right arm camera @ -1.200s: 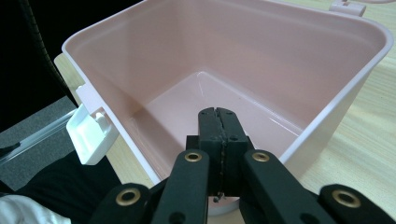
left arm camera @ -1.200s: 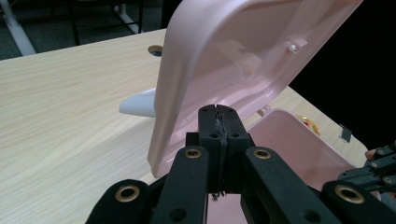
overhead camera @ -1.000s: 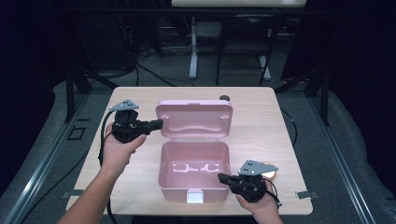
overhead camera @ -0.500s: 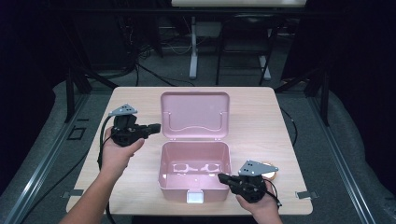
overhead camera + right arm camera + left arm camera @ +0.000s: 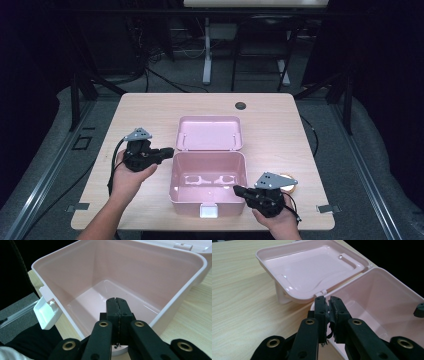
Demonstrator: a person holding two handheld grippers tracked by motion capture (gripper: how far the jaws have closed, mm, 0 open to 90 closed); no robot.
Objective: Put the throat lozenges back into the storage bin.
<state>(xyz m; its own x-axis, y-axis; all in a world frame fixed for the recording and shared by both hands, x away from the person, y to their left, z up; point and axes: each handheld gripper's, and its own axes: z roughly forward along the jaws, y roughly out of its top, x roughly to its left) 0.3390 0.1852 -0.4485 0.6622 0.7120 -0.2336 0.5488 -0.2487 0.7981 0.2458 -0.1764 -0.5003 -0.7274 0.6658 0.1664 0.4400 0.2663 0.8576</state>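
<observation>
Lid-opening step: lid [image 5: 210, 133] laid fully back behind pink box [image 5: 209, 202]. Left gripper [image 5: 328, 305] jaws just parted slightly, nothing held; right gripper [image 5: 116, 305] closed, empty, at box's front-right corner. Next: withdrawal reqd.

- An orange-rimmed round object [image 5: 289, 181] sat largely hidden behind the right gripper [image 5: 239, 190], its kind unclear.
- The pink box [image 5: 175, 297] was cut off by the right gripper view's upper edge.
</observation>
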